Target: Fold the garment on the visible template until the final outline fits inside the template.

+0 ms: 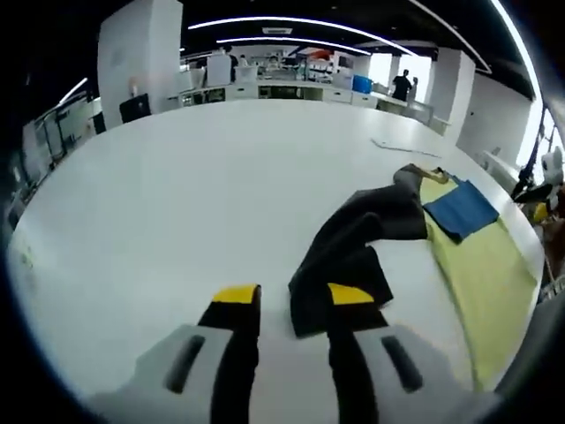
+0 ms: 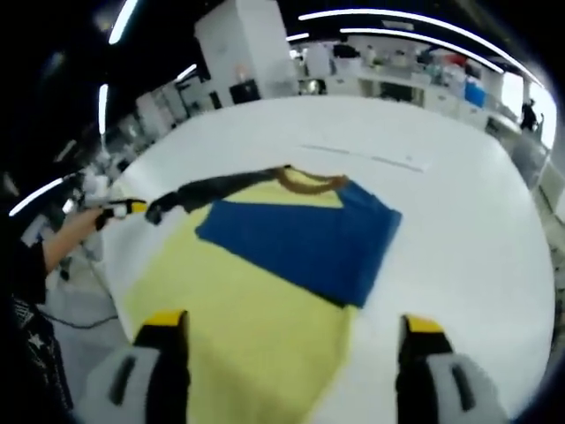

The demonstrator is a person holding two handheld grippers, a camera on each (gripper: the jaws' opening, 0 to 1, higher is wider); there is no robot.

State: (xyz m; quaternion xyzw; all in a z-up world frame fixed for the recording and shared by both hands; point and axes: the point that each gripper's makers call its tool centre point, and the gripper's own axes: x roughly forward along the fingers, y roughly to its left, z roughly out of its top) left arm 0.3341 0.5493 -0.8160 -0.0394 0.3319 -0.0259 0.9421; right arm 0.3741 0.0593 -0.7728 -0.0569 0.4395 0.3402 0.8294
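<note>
A yellow garment (image 2: 238, 327) with dark sleeves lies flat near the white table's edge. A blue rectangular sheet (image 2: 305, 234) rests on its upper part, just below the brown collar (image 2: 305, 181). One dark sleeve (image 1: 353, 238) stretches away from the yellow body (image 1: 485, 283) across the table. Its end lies between the jaws of my left gripper (image 1: 294, 295), against the right one; the jaws stand a little apart. The same gripper (image 2: 119, 210) shows at that sleeve's tip in the right gripper view. My right gripper (image 2: 294, 340) hovers wide open over the yellow body, holding nothing.
The white table (image 1: 177, 203) stretches far beyond the garment. A thin pale strip (image 2: 371, 157) lies behind the collar. A person's hand (image 2: 71, 231) holds the left gripper beyond the table edge. Desks, screens and people stand far back.
</note>
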